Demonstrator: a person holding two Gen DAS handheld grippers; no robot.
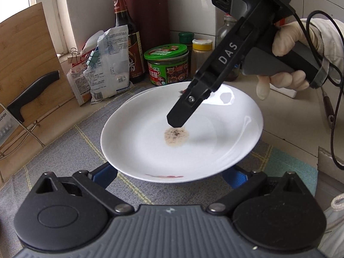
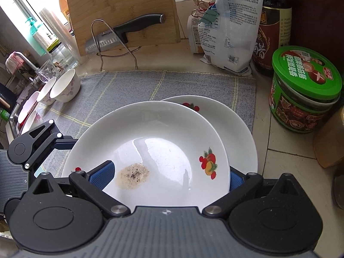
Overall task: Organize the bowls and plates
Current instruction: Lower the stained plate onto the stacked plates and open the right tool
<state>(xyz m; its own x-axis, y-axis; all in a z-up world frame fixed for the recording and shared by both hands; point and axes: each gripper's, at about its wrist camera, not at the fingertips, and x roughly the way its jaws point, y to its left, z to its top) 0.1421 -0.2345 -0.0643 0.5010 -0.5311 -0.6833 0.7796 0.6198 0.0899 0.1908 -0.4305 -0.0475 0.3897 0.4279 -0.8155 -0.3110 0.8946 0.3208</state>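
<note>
A white plate [image 1: 150, 142] with fruit print and a brown speckled residue [image 1: 176, 137] sits on a second white plate [image 2: 232, 120] on the grey mat [image 2: 120, 86]. My left gripper [image 1: 172, 178] is open, its blue pads at the plate's near rim, partly hidden under it. My right gripper [image 1: 175, 122] hangs over the plate's middle; in the right wrist view [image 2: 169, 178] it is open, one blue pad [image 2: 101, 175] above the plate, the other [image 2: 235, 180] outside the rim. The left gripper shows at the left [image 2: 53, 137]. Several white bowls [image 2: 64, 86] stand at the mat's left edge.
A bamboo cutting board [image 2: 122, 10] with a knife [image 2: 120, 32] on a wire rack stands behind the mat. Paper bags [image 2: 232, 28], a dark sauce bottle [image 2: 273, 25], a green-lidded jar [image 2: 305, 90] and spice jars [image 1: 202, 53] crowd the back right. A sink [image 2: 15, 116] lies left.
</note>
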